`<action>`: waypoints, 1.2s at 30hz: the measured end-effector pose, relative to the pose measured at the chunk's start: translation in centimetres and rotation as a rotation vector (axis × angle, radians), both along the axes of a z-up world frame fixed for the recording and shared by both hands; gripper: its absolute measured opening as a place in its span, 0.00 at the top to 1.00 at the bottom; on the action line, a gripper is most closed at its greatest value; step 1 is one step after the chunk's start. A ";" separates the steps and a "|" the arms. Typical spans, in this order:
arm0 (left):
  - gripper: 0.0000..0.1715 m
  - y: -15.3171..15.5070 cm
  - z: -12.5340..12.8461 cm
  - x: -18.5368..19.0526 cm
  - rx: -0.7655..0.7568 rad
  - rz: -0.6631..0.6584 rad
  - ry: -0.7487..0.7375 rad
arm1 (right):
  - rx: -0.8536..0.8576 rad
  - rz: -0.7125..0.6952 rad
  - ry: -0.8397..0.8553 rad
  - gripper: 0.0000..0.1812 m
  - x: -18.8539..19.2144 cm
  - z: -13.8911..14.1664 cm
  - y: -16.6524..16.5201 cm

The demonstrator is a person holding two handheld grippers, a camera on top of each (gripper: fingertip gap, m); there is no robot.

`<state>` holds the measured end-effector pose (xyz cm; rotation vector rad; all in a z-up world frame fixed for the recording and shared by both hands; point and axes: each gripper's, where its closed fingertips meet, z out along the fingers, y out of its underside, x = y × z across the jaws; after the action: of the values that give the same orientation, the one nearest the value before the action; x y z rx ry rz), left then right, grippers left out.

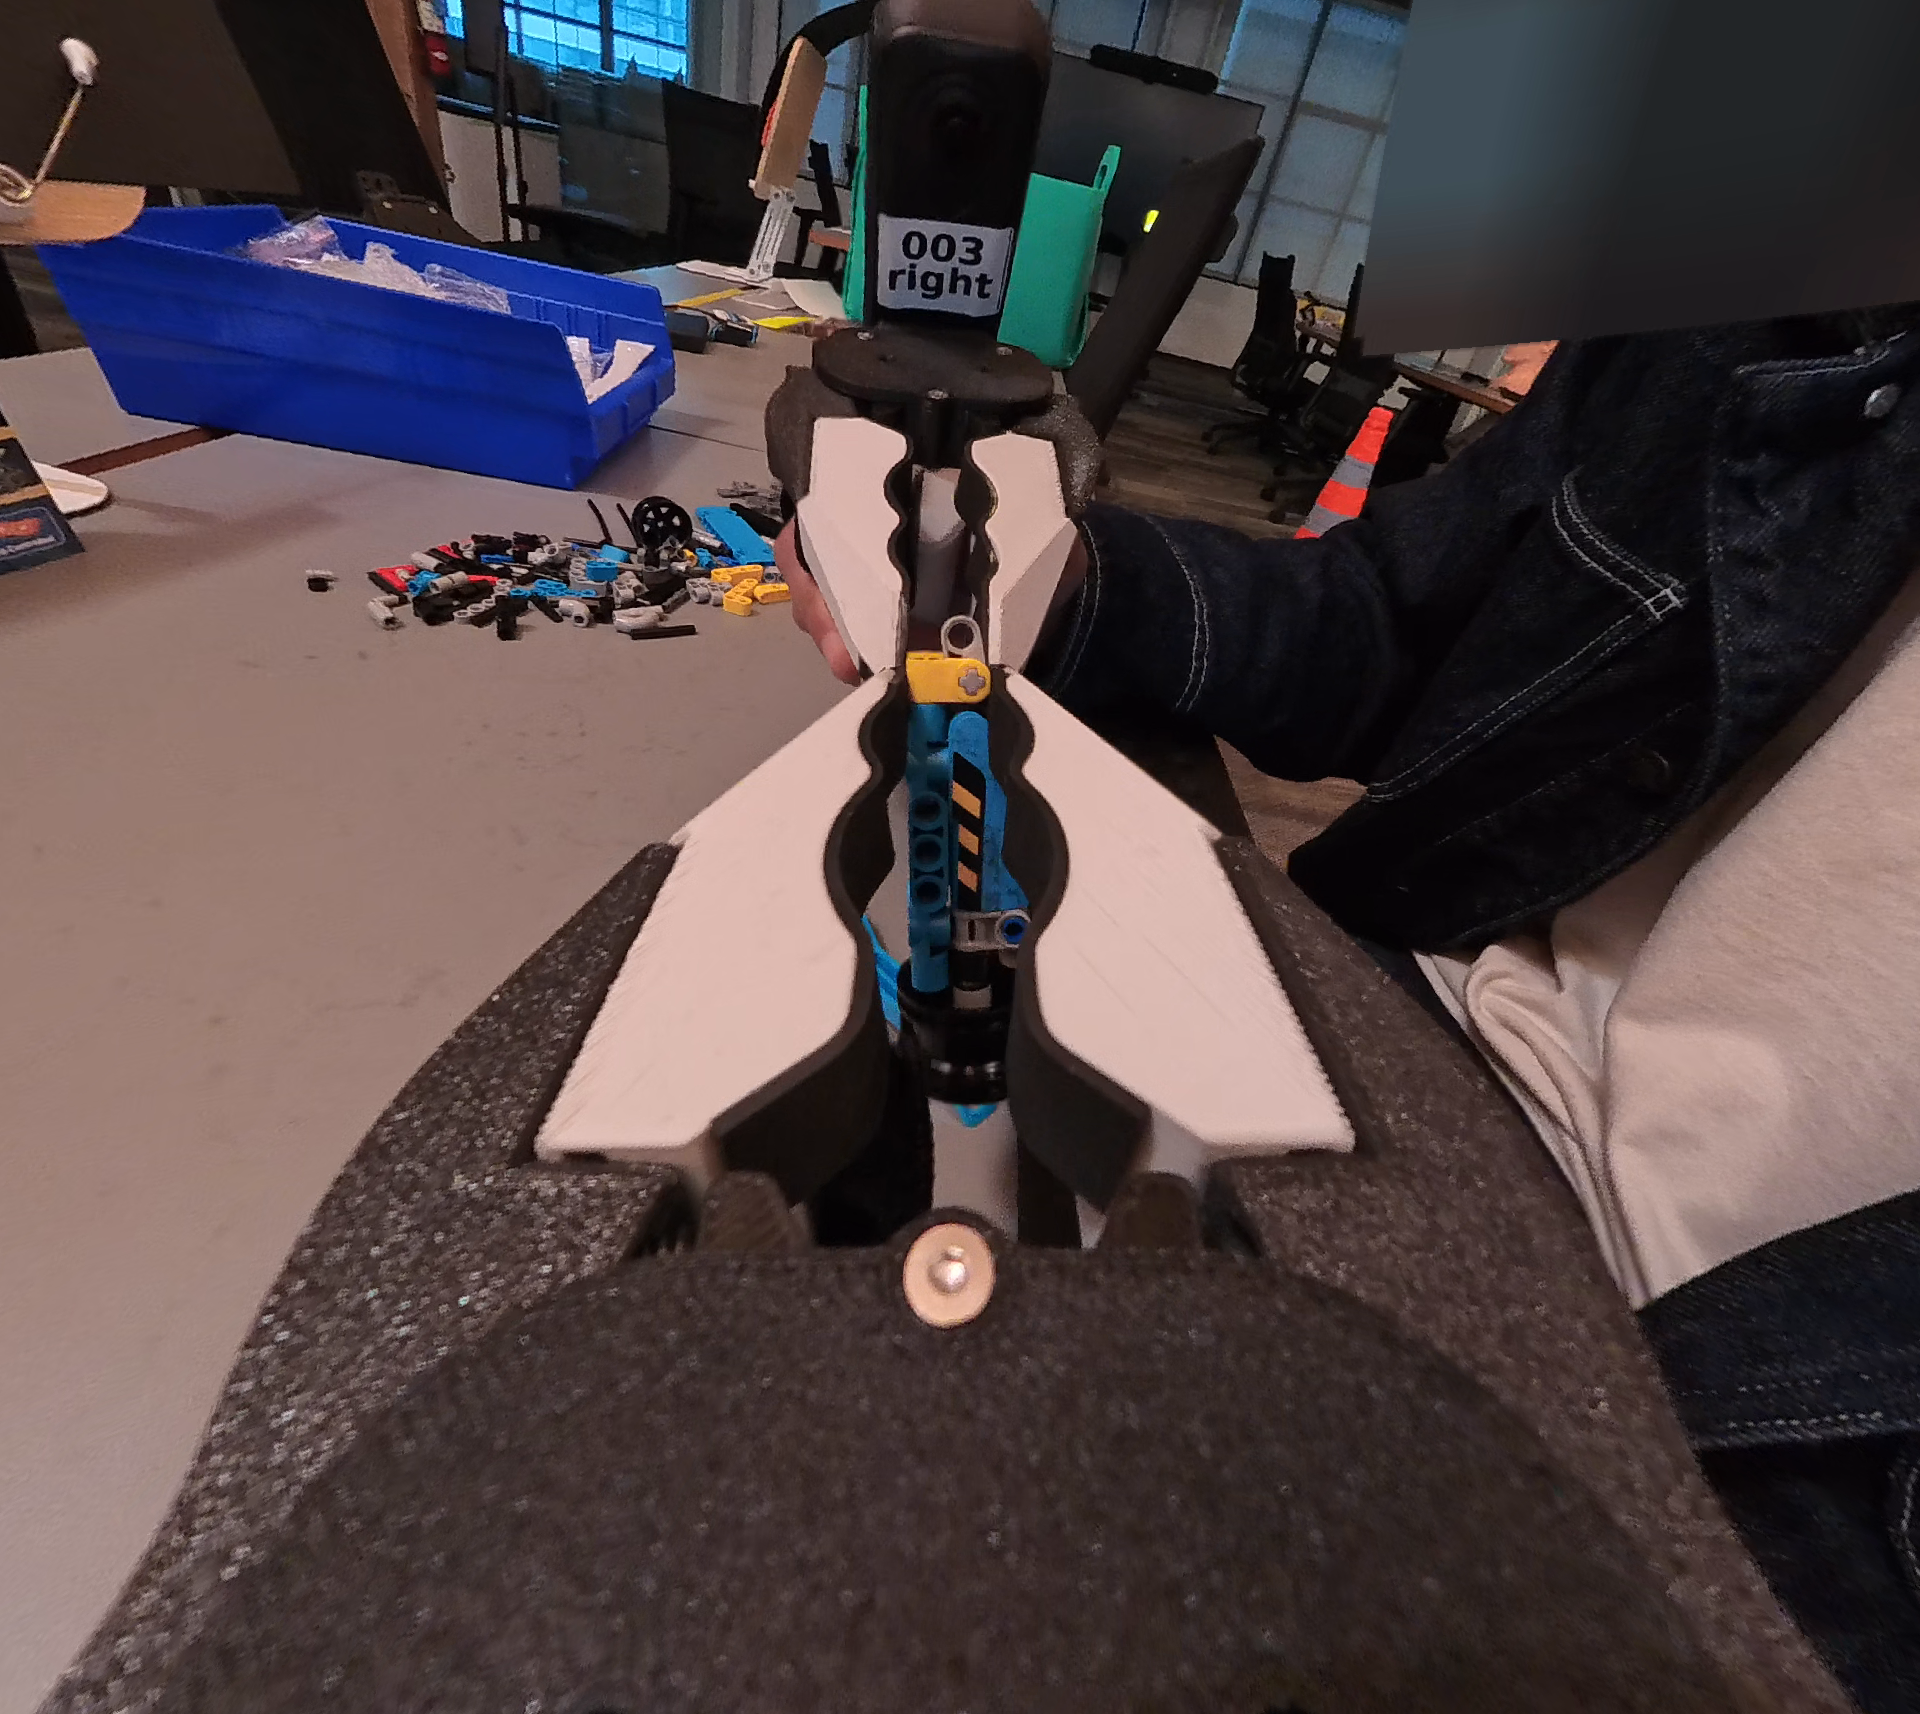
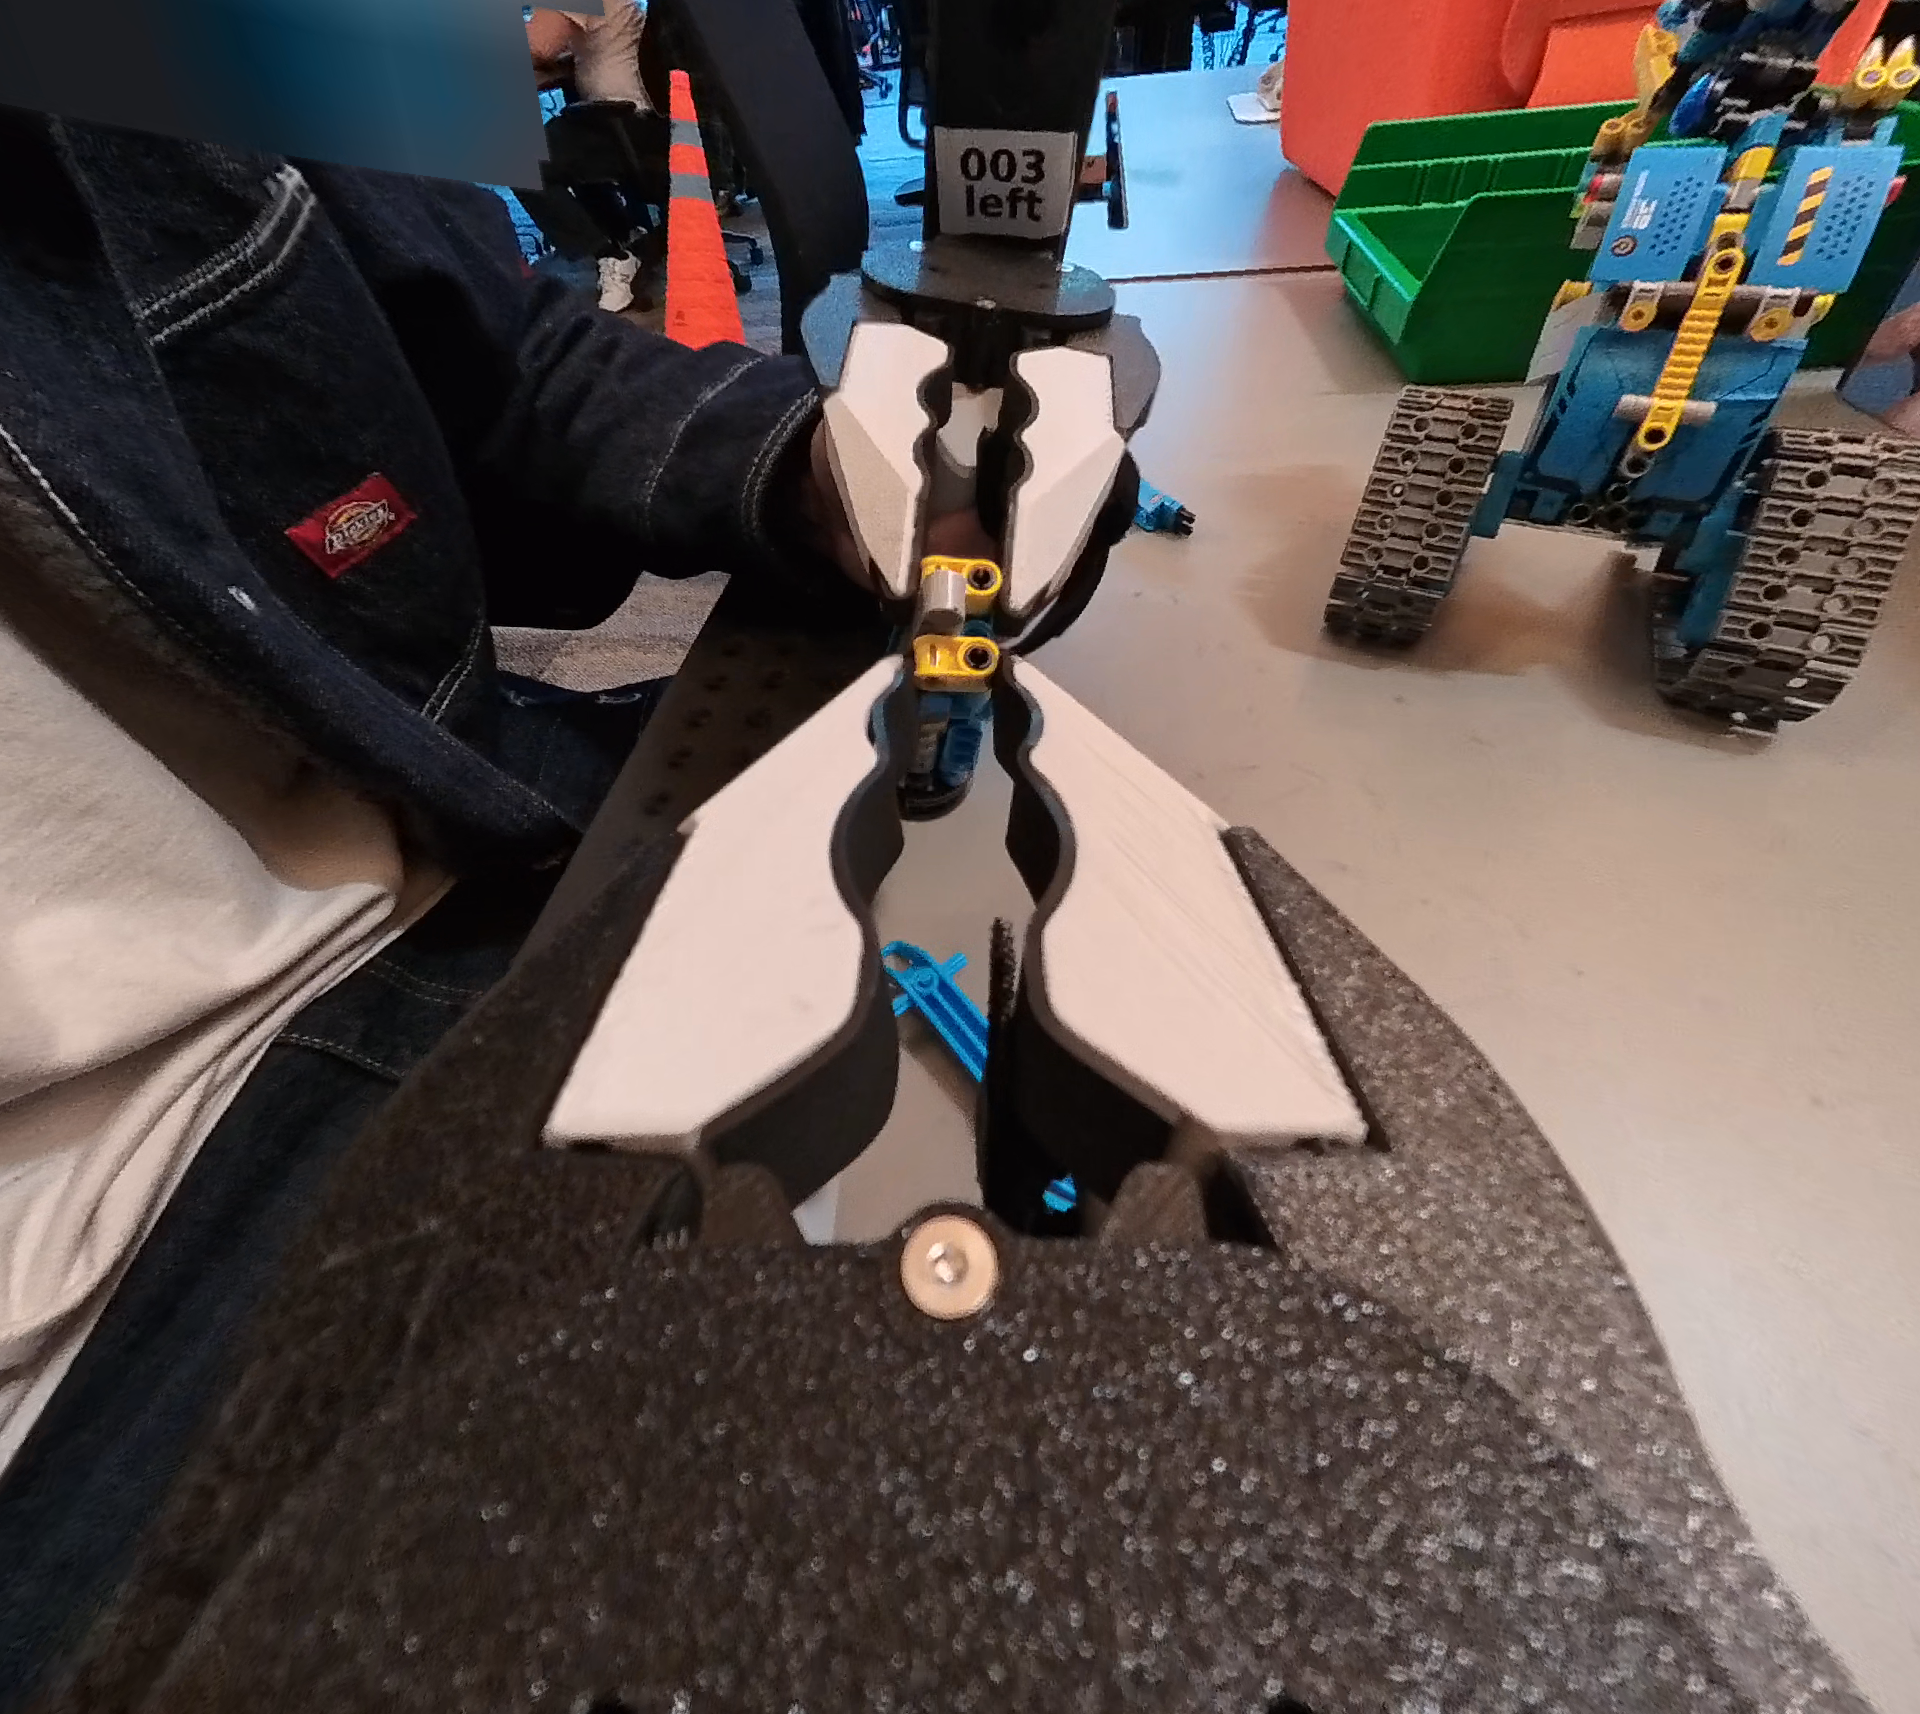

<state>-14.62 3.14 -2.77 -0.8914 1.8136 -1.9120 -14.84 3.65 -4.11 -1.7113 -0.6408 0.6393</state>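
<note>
the left gripper (image 1: 943, 688) is pinching a blue brick assembly (image 1: 951, 843) between its pressed-in fingers; the piece is lying lengthwise along the gap, with a black-and-orange striped panel on one side and a yellow connector (image 1: 948, 679) capping its far end right at the fingertips. the right gripper (image 1: 940, 625) is facing it tip to tip, its fingers drawn close together around a small grey connector (image 1: 961, 634) that is touching the yellow one. in the right wrist view the right gripper (image 2: 948, 656) is closing on a yellow connector (image 2: 956, 655) at its tips, while the left gripper (image 2: 951, 589) opposite is gripping a second yellow piece with a grey pin (image 2: 943, 602). both grippers are hovering just off the near edge of the grey table (image 1: 312, 833). a pile of loose bricks (image 1: 582, 573) is lying toward the table's middle, a blue bin (image 1: 353, 355) behind it toward the far edge. a tracked brick robot (image 2: 1704, 376) is standing on the table in front of a green bin (image 2: 1455, 241). a person's denim sleeve (image 1: 1299, 625) is reaching to the right gripper.
</note>
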 end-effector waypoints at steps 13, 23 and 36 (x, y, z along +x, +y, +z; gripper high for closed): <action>0.93 -0.4 -1.6 -0.2 0.092 -0.007 0.023 | -0.052 0.027 -0.012 0.94 0.1 -1.2 -0.6; 0.81 0.6 -3.7 1.5 -0.038 -0.008 0.253 | -0.255 -0.052 0.159 0.93 2.2 -3.0 1.4; 0.87 3.0 -4.1 2.7 -0.010 0.180 0.248 | -0.233 -0.354 0.476 0.90 4.1 -1.5 4.1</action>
<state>-11.90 6.15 -6.89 -1.2985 1.7871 -1.7649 -10.76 7.72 -5.58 -1.7402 0.0737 0.8494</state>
